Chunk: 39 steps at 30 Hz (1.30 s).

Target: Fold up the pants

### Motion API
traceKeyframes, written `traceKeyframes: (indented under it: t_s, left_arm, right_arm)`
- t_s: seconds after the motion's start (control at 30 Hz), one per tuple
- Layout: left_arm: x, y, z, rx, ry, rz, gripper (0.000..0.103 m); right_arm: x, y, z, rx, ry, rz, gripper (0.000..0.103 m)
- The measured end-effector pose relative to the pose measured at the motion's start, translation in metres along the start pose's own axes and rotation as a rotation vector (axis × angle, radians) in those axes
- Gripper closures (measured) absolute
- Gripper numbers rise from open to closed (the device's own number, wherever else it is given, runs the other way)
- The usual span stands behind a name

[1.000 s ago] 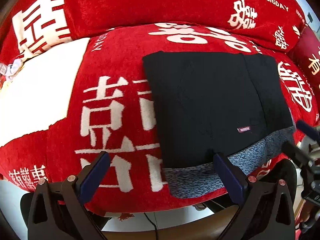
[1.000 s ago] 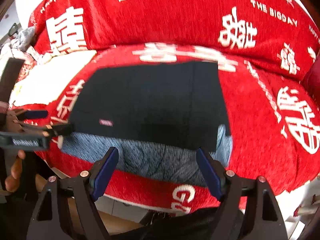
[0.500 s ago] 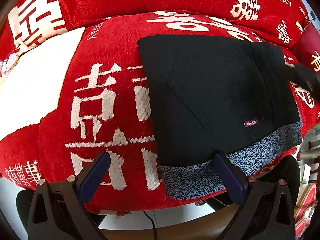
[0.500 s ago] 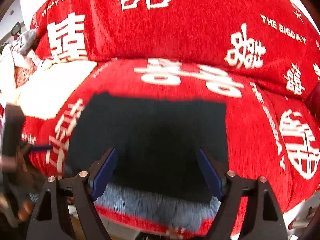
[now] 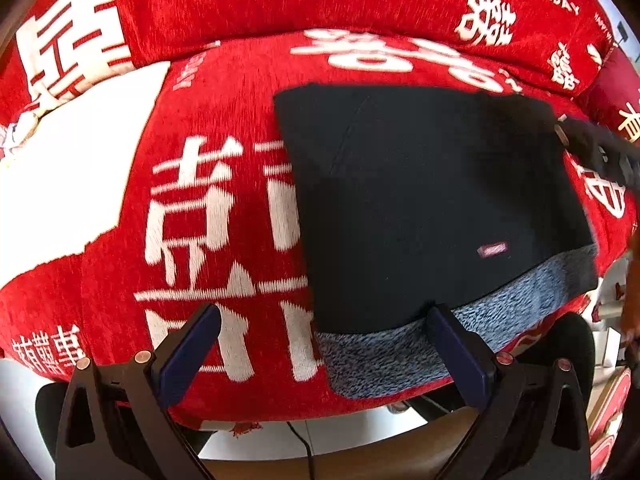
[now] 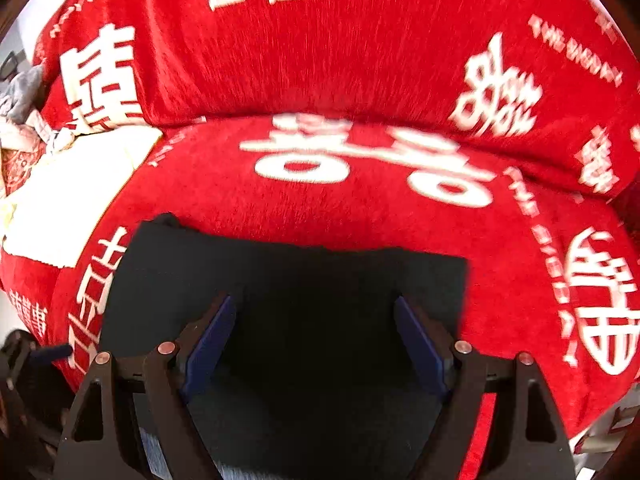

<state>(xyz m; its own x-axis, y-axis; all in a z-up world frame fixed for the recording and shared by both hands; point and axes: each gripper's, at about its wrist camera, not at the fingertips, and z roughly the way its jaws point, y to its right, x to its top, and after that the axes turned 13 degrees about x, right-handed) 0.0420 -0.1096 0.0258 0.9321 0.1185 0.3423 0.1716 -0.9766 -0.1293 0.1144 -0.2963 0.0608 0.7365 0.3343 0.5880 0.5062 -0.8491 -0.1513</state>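
Note:
The black pants point(image 5: 420, 200) lie folded into a flat rectangle on the red sofa seat, with a grey fleece lining strip point(image 5: 460, 328) showing along the near edge. My left gripper point(image 5: 324, 344) is open and empty at the seat's front edge, its right finger by the lining. My right gripper point(image 6: 314, 338) is open and empty, hovering over the middle of the pants point(image 6: 300, 280). The right gripper's arm point(image 5: 600, 152) shows at the right edge of the left wrist view. The left gripper point(image 6: 44, 354) shows at the lower left of the right wrist view.
The sofa has a red cover with white characters point(image 5: 192, 208) and a white patch point(image 5: 60, 184) on the left. The backrest point(image 6: 340, 40) rises behind the pants. Crumpled clothes point(image 6: 20, 120) lie at the far left. Floor and a cable point(image 5: 304, 448) show below the seat edge.
My right gripper has moved forward from the seat's front edge to over the pants. My left gripper moved in slightly and stays at the front edge. The pants have not moved.

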Motion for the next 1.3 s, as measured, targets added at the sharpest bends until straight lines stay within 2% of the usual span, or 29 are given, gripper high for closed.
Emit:
traceKeyframes:
  t_s: [0.1, 0.23, 0.3, 0.37, 0.43, 0.53, 0.6, 0.73, 0.83, 0.9, 0.97, 1.2, 1.3]
  left_arm:
    - [0.003, 0.004, 0.000, -0.023, 0.005, 0.004, 0.000]
    - [0.002, 0.009, 0.015, -0.020, -0.041, 0.011, 0.000]
    - [0.001, 0.007, 0.019, -0.037, -0.054, 0.000, 0.000]
    - [0.000, 0.006, 0.020, -0.046, -0.057, -0.001, 0.000]
    - [-0.001, 0.005, 0.021, -0.048, -0.057, -0.002, 0.000]
    - [-0.003, 0.005, 0.015, -0.035, -0.046, 0.008, 0.000]
    - [-0.002, 0.004, 0.006, -0.033, -0.018, 0.017, 0.000]
    - [0.010, 0.001, -0.001, -0.084, 0.026, 0.008, 0.000]
    - [0.026, -0.008, 0.015, -0.174, -0.041, -0.064, 0.000]
    - [0.034, -0.014, 0.030, -0.209, -0.106, -0.125, 0.000]
    - [0.038, -0.017, 0.039, -0.230, -0.131, -0.150, 0.000]
    - [0.041, 0.005, 0.051, -0.278, -0.147, -0.106, 0.000]
    - [0.042, 0.008, 0.056, -0.294, -0.140, -0.114, 0.000]
  right_arm:
    - [-0.020, 0.001, -0.014, -0.003, 0.004, 0.007, 0.017]
    - [-0.057, 0.010, 0.002, -0.019, -0.101, 0.042, 0.017]
    - [-0.070, 0.015, 0.003, -0.036, -0.096, 0.052, 0.015]
    - [-0.080, 0.017, -0.004, -0.013, -0.070, 0.071, 0.014]
    - [-0.088, 0.021, -0.007, 0.009, -0.078, 0.099, 0.012]
    - [-0.096, 0.026, -0.009, -0.013, -0.113, 0.108, 0.009]
    - [-0.097, 0.029, -0.017, -0.011, -0.114, 0.127, 0.009]
    - [-0.082, 0.035, -0.045, -0.008, -0.007, 0.120, 0.009]
    - [-0.069, 0.051, -0.039, -0.008, 0.017, 0.122, 0.005]
    - [-0.064, 0.072, -0.024, 0.013, -0.012, 0.179, 0.005]
    - [-0.063, 0.091, -0.010, 0.036, -0.043, 0.232, 0.005]
    - [-0.063, 0.115, 0.013, 0.175, -0.038, 0.303, 0.005]
    - [-0.063, 0.124, 0.021, 0.259, -0.036, 0.365, 0.005]
